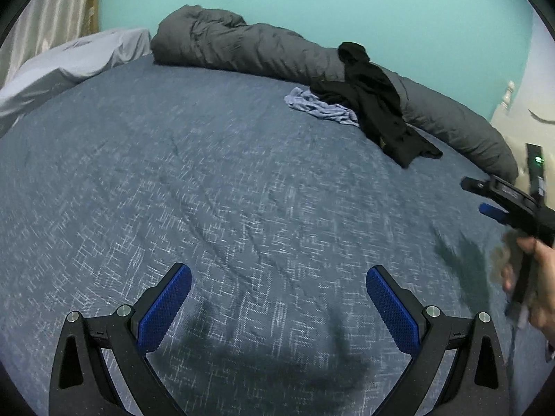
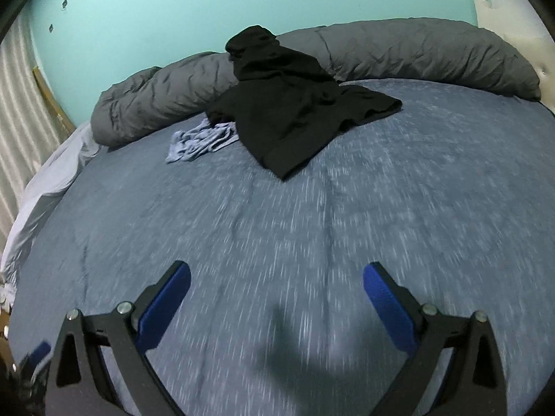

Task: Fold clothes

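- Currently, the left gripper is held with its blue pads spread wide; nothing is gripped, only blue bedspread is seen between them.
- Far ahead and to the left of it, a pale pillow is seen at the bed edge.
- Ahead of it, a rolled grey duvet is laid along the teal wall.
- Ahead and to the right, a light blue garment is crumpled on the bedspread, touching a black garment draped partly up the duvet.
- At far right, a hand is seen around the handle of the right gripper.
- Right gripper fingers are likewise spread apart, empty, above the bedspread, well short of the clothes.
- From the right gripper, the light blue garment is placed ahead-left, the black garment straight ahead, overlapping it.
- Both views are motion-blurred.
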Demonstrator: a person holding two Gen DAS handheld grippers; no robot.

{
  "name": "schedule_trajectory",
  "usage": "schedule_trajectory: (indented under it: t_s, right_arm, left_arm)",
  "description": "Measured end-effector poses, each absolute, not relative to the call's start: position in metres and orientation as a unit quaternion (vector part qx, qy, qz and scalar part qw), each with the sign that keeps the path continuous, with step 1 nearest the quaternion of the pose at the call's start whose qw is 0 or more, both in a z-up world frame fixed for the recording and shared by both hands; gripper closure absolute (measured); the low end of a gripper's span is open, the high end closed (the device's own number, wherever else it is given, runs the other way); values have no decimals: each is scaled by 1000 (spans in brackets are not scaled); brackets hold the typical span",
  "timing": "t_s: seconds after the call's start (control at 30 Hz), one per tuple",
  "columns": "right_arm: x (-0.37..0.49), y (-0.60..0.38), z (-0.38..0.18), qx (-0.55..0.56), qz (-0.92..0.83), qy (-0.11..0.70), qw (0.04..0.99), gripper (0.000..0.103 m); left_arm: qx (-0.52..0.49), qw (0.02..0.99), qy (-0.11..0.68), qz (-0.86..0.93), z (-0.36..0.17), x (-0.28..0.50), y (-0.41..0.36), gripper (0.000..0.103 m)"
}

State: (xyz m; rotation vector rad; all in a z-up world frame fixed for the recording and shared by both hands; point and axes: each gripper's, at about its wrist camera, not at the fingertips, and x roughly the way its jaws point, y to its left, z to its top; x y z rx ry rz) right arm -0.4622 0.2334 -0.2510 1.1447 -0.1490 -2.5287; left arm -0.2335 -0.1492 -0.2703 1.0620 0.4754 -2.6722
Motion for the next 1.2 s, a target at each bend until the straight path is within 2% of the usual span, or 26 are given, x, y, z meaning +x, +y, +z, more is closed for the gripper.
schedule_trajectory:
  t_s: [0.27, 0.37, 0.6, 0.63, 0.7, 0.73, 0.77, 0.8, 0.83, 0.97, 1.2]
  right_arm:
    - [-539, 199, -280, 415, -890, -25, 189, 8]
    - [-565, 185, -290, 429, -884, -10, 185, 21]
    - [-609, 158, -307, 439, -884, 26, 159, 30]
    - [-614, 155, -309, 438, -885, 33, 156, 34]
    - [-613, 155, -304, 430, -888, 40, 156, 58]
    - [-610, 156, -300, 425, -891, 41, 156, 63]
    - [-607, 158, -296, 419, -893, 43, 157, 80]
    - [-603, 159, -292, 414, -895, 45, 158, 91]
    - [-600, 160, -288, 408, -898, 46, 159, 96]
    - [-588, 166, -271, 386, -907, 53, 162, 101]
    - [-528, 182, -221, 348, -914, 57, 200, 102]
  left_arm:
    - [354, 126, 192, -907, -282, -235, -169, 0]
    - [353, 129, 193, -906, -285, -236, -172, 0]
    - [369, 135, 193, -899, -301, -240, -180, 0]
    - [371, 138, 193, -898, -302, -240, -181, 0]
    - [373, 136, 196, -897, -305, -242, -183, 0]
    - [374, 136, 195, -896, -306, -242, -183, 0]
    - [375, 136, 195, -896, -307, -243, -183, 0]
    - [375, 135, 194, -896, -307, -244, -182, 0]
    - [375, 135, 194, -896, -307, -244, -182, 0]
    - [370, 134, 191, -899, -305, -243, -181, 0]
    - [350, 130, 173, -911, -293, -232, -174, 0]
